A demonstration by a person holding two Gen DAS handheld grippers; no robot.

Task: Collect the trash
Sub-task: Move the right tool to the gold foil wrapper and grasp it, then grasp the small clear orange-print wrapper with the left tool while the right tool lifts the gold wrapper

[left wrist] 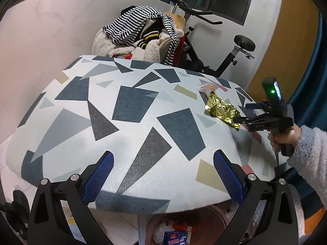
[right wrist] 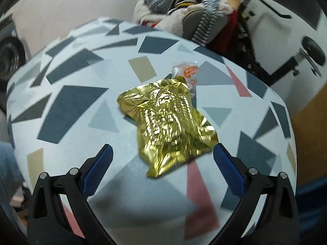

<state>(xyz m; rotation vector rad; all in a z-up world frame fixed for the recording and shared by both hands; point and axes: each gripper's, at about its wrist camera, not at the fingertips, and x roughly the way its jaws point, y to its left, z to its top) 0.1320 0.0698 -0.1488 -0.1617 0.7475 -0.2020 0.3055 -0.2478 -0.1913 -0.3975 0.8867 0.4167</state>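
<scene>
Geometric-patterned tablecloth (left wrist: 143,110) covers your table. Only your left wrist view shows the bin (left wrist: 184,228) below the near edge, holding cartons. Your left gripper (left wrist: 163,175) gapes wide over bare cloth. Your right gripper (right wrist: 162,171) is spread wide too, empty, its fingers flanking the near corner of the gold foil wrapper (right wrist: 167,122), with an orange-printed wrapper (right wrist: 187,71) just behind.

One gold foil wrapper (right wrist: 167,128), one small orange-printed wrapper (right wrist: 189,71), two grippers.
</scene>
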